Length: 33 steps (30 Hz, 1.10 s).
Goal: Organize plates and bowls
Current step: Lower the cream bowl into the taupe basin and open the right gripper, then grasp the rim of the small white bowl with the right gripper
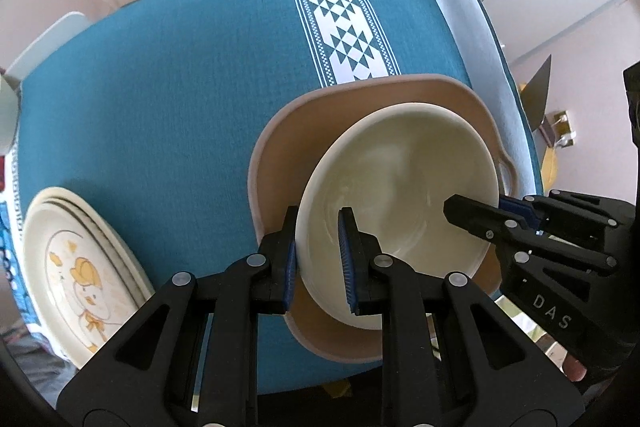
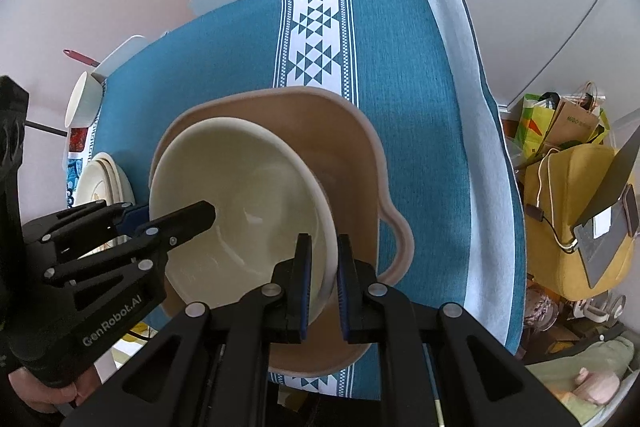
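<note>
A cream bowl [image 1: 404, 183] sits tilted inside a larger tan bowl with a handle [image 1: 288, 147] on the teal tablecloth. My left gripper [image 1: 318, 259] straddles the cream bowl's left rim, one finger outside and one inside, with a gap at the inner pad. My right gripper [image 2: 322, 267] is closed on the bowl's right rim [image 2: 326, 227]; it also shows in the left wrist view [image 1: 492, 211]. The left gripper shows in the right wrist view [image 2: 160, 215]. A stack of duck-print plates [image 1: 76, 275] lies at the left.
A white cup [image 2: 82, 99] with a red-handled tool stands at the table's far left. The teal cloth [image 1: 180, 87] has a white patterned stripe. Bags, a yellow chair and a laptop [image 2: 600, 211] crowd the floor to the right.
</note>
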{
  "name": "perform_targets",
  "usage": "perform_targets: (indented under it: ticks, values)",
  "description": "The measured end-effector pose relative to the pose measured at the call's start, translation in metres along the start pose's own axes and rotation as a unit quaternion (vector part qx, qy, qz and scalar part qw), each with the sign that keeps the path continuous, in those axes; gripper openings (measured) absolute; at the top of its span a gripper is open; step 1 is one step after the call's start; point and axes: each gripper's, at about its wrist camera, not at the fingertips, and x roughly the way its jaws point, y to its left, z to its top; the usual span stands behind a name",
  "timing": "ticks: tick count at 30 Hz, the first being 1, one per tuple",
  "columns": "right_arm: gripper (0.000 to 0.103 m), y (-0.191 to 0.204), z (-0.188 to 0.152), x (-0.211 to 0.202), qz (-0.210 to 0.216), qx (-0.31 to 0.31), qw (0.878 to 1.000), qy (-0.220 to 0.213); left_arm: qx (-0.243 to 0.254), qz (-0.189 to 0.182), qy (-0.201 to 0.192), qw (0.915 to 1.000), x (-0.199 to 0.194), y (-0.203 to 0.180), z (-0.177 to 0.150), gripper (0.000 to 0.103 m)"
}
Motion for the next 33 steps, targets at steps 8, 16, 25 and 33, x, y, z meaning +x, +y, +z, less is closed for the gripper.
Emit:
perform_targets:
  ticks: [8,16,25,33]
  values:
    - [0.011,0.003,0.004,-0.014,-0.008,-0.002,1.0,-0.023,0.011,0.01,-0.023,0.9996,-0.014,0.002,-0.003,0.017]
    - [0.011,0.004,-0.002,-0.038,0.002,-0.004,0.999,-0.049,0.006,0.005,-0.052,0.9986,-0.048,0.005,-0.01,0.017]
    - [0.011,0.046,0.009,-0.126,0.071,-0.081,0.978,-0.177,-0.043,0.042,-0.244,0.968,-0.173,0.041,-0.035,0.017]
    - [0.092,0.122,0.027,-0.145,0.13,-0.183,0.948,-0.224,-0.154,0.12,-0.31,0.9306,-0.23,0.114,-0.065,0.053]
